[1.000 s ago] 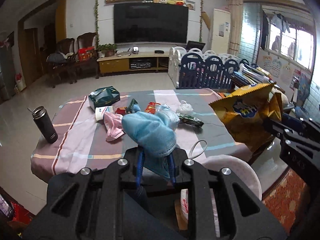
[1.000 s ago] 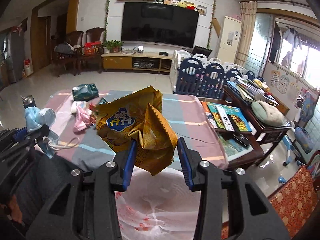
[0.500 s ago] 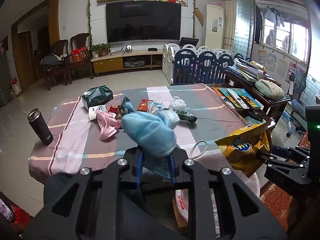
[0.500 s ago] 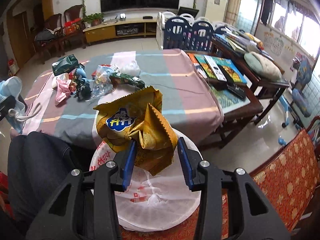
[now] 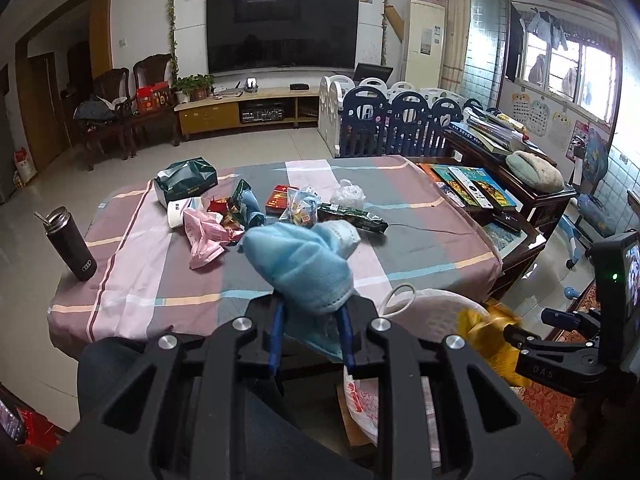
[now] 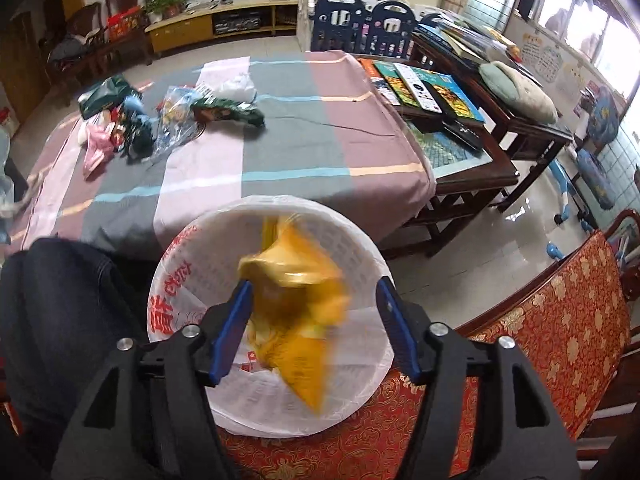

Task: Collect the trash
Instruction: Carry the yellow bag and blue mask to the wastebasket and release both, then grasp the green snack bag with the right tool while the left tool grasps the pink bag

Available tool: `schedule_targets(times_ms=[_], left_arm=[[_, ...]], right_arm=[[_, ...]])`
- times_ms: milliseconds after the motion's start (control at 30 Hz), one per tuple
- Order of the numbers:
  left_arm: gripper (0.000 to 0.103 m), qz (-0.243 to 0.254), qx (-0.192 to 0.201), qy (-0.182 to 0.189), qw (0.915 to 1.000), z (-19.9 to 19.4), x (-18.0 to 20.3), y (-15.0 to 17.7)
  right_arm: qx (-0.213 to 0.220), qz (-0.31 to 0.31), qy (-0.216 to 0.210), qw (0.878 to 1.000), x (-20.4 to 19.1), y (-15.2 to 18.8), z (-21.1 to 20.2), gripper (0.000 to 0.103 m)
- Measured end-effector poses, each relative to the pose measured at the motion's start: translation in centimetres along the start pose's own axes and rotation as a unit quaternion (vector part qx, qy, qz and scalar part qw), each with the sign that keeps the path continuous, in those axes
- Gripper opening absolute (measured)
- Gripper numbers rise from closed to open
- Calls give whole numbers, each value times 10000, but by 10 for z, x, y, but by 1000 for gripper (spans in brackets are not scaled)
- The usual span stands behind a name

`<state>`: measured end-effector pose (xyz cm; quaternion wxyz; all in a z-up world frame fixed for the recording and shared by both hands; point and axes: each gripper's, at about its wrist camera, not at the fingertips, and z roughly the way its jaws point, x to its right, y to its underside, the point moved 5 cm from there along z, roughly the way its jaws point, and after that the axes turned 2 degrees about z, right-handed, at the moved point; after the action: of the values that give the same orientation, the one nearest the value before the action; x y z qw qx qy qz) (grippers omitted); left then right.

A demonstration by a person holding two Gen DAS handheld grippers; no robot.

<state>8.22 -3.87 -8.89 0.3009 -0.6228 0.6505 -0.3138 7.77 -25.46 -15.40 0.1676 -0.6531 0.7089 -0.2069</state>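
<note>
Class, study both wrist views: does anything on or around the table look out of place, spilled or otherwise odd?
Yes. Crumpled wrappers and bags lie strewn across the tablecloth. A blurred yellow snack bag sits between the right tongs, whose jaws have just been opening, over the white bin. The left tongs pinch a blue face mask.

Left wrist cam sits close behind its own black fingers, facing 12 o'clock across the pink-and-grey striped tablecloth table (image 5: 420,216) toward the wall TV. Right wrist cam tilts steeply down, right over the white mesh wastebasket (image 6: 360,248). Both share that table and basket (image 5: 440,312).
</note>
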Motion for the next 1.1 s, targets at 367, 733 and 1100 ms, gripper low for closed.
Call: schedule_targets(times_ms=[367, 733, 1100], left_arm=[[24, 506, -1136, 1887, 9741, 63, 68, 14], [89, 1147, -1802, 2281, 9499, 102, 119, 47], [89, -1382, -1488, -419, 9783, 185, -122, 0]], right_arm=[[664, 953, 54, 9932, 49, -22, -34, 75], [585, 1328, -69, 9894, 65, -24, -28, 75], [364, 1251, -111, 9914, 52, -25, -6, 75]])
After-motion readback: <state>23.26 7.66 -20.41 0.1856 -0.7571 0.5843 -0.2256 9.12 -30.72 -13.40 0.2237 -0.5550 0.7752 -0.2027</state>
